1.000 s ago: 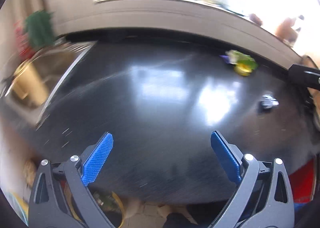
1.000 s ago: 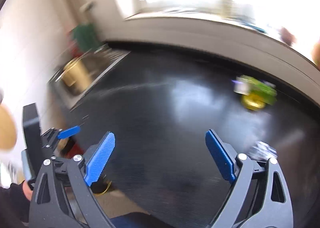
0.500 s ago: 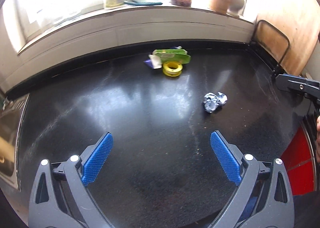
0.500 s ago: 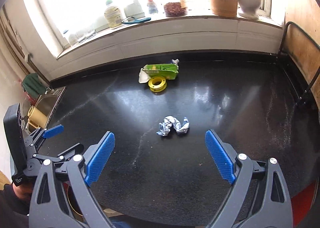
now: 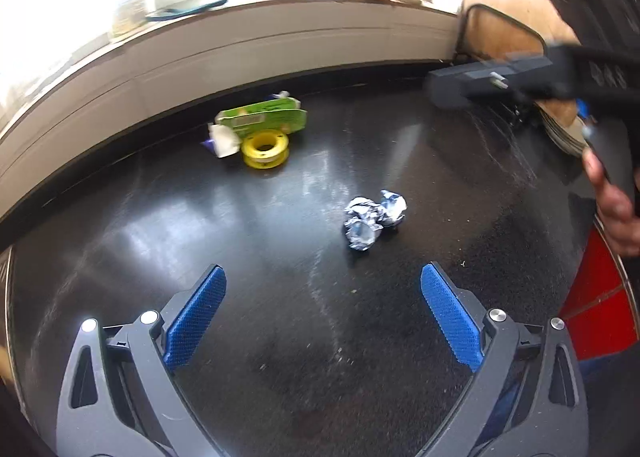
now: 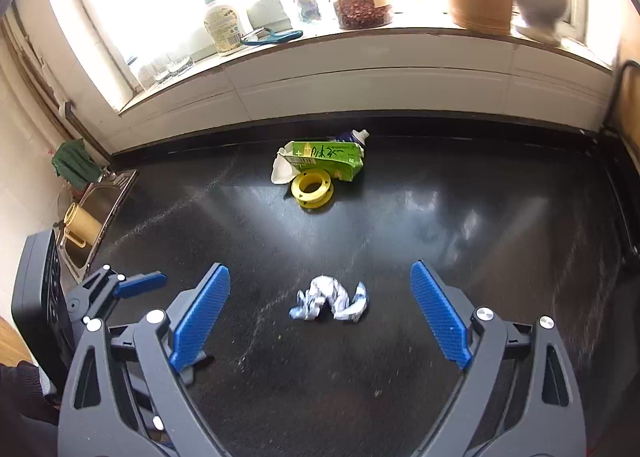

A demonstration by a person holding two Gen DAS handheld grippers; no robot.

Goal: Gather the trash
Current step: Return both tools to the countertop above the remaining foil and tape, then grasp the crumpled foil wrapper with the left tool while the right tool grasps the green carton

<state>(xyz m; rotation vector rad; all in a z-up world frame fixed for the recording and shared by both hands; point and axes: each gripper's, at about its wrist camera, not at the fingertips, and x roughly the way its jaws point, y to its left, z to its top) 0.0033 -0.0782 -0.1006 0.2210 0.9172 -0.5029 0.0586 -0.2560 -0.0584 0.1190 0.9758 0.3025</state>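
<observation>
Crumpled foil wad (image 6: 329, 299) lying crosswise between spread right claw (image 6: 320, 277) fingers, left claw (image 5: 322, 285) likewise agape

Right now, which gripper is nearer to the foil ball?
Right. The right gripper frames the foil ball between its open fingers; the left gripper sits back, left of it.

I see a glossy black countertop (image 6: 460, 217) with pale streaks. My right gripper (image 6: 320, 313) has blue cross-hatched pads (image 6: 200, 313) on dark grey frames; same on my left gripper (image 5: 322, 317). The crumpled foil wad (image 6: 330, 299) is silver-white with bluish patches. The carton (image 6: 324, 161) is bright green with dark green lettering and a white torn end. The tape spool (image 6: 312, 189) is yellow. Far left, the cloth (image 6: 74, 163) is dark green. The scissors (image 6: 272, 36) on the sill have teal handles. A red panel (image 5: 596, 309) sits off the counter's edge.
</observation>
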